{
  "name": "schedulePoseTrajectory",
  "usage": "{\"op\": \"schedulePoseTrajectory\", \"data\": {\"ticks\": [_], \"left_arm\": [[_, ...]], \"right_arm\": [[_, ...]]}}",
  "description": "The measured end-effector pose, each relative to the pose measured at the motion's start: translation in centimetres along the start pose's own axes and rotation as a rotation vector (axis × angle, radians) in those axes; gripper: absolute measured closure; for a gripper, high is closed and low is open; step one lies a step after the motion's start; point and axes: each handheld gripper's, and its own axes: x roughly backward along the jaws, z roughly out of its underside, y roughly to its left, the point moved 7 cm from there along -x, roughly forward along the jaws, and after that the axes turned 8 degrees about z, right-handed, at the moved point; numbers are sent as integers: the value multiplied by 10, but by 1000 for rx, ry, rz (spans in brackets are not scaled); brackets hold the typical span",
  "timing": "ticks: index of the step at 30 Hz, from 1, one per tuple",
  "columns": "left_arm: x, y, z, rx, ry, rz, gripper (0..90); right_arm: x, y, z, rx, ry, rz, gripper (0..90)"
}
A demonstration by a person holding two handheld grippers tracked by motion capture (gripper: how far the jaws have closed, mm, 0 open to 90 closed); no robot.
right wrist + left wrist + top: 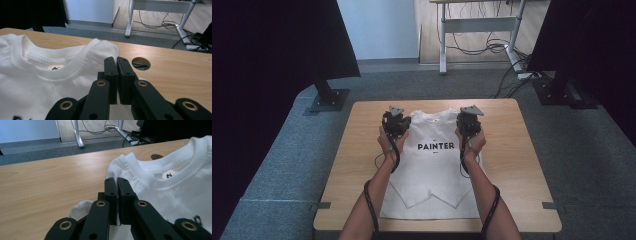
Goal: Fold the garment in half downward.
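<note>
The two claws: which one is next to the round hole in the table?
The right claw. The round hole sits just beside its tip, past the shirt. The left claw has plain wood beside it.

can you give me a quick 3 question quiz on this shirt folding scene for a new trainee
1. True or false: the white t-shirt lies with its sleeves spread flat out to the sides.
2. What word is printed across the chest of the shirt?
3. Multiple choice: how do the jaws of the left gripper and the right gripper stand? A) both wide open B) both closed together C) one open, one closed

Key
1. False: the sleeves are folded in over the body, and the shirt is a narrow shape on the wooden table.
2. PAINTER.
3. B: each gripper view shows its two jaws pressed together, near a shoulder beside the collar.
</note>
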Motion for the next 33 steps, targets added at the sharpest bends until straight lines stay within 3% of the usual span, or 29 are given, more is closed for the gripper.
{"op": "schedulePoseTrajectory", "data": {"ticks": [8,17,21,25,28,33], "left_arm": [[57,-34,26,4,-36,30,866],[103,-88,97,-10,7,73,865],[126,-101,127,-10,21,90,865],[147,-109,146,-15,22,101,865],[150,-112,158,-21,57,109,863],[144,-106,168,-23,98,106,861]], "right_arm": [[65,12,16,21,-26,-4,870],[135,15,70,13,-22,-49,869],[165,17,97,30,-16,-74,869],[192,15,121,44,-7,-93,868],[200,15,137,61,19,-110,868],[191,15,155,81,77,-133,867]]}}
